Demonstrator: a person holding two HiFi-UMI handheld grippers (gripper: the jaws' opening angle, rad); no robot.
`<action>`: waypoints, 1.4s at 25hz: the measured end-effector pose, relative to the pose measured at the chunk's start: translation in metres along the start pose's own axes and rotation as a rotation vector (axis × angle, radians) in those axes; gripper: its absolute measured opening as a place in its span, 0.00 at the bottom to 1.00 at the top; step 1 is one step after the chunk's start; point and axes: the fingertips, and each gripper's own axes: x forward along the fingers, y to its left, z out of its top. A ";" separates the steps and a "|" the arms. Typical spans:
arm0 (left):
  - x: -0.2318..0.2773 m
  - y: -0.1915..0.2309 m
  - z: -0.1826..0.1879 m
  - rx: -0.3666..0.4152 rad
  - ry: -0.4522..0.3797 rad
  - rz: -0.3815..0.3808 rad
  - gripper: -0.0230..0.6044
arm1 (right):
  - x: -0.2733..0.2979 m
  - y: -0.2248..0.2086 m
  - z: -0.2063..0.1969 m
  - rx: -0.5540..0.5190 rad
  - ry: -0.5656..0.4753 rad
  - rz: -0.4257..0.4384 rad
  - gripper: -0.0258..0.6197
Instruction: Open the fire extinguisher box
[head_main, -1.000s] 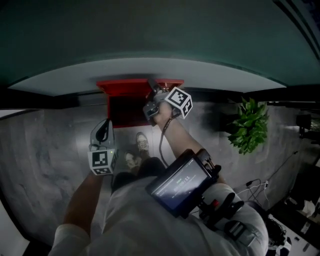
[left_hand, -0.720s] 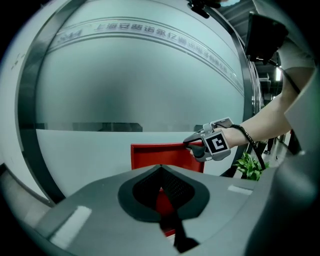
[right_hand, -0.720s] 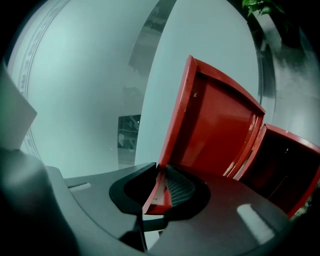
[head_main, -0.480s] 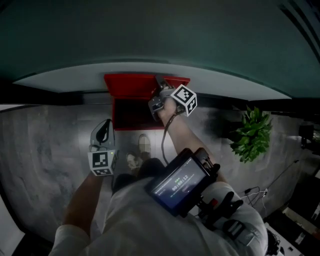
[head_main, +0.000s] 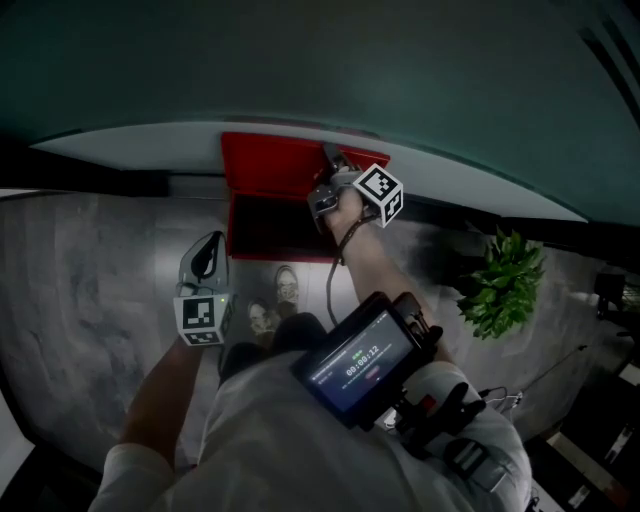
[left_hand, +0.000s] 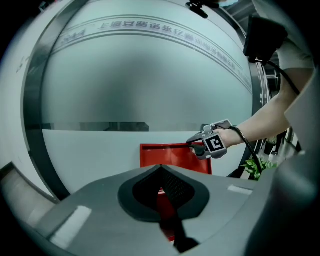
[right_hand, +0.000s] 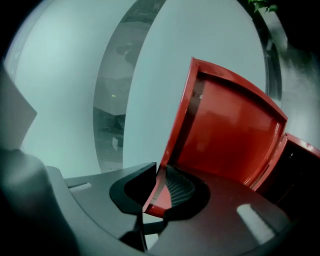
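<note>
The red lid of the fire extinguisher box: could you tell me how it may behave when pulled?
It looks like rigid sheet metal, so the lid should probably swing as one stiff panel. The right gripper pinches only its thin painted edge, so it might slip. Seemingly hinged to the box, it likely moves in an arc.

The mottled grey stone floor (head_main: 100, 290) carries a red metal fire extinguisher box (head_main: 268, 232), a leafy green plant (head_main: 505, 285) and the person's shoes (head_main: 285, 285).
</note>
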 end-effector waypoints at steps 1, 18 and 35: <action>-0.001 0.000 0.000 0.000 -0.001 0.002 0.04 | 0.001 -0.001 0.001 -0.001 0.001 -0.001 0.15; 0.004 0.004 -0.004 -0.001 0.004 0.005 0.04 | 0.005 -0.001 -0.001 -0.014 0.023 0.012 0.19; -0.023 -0.018 0.020 0.045 -0.046 -0.089 0.04 | -0.079 0.044 -0.027 -0.274 0.039 0.033 0.20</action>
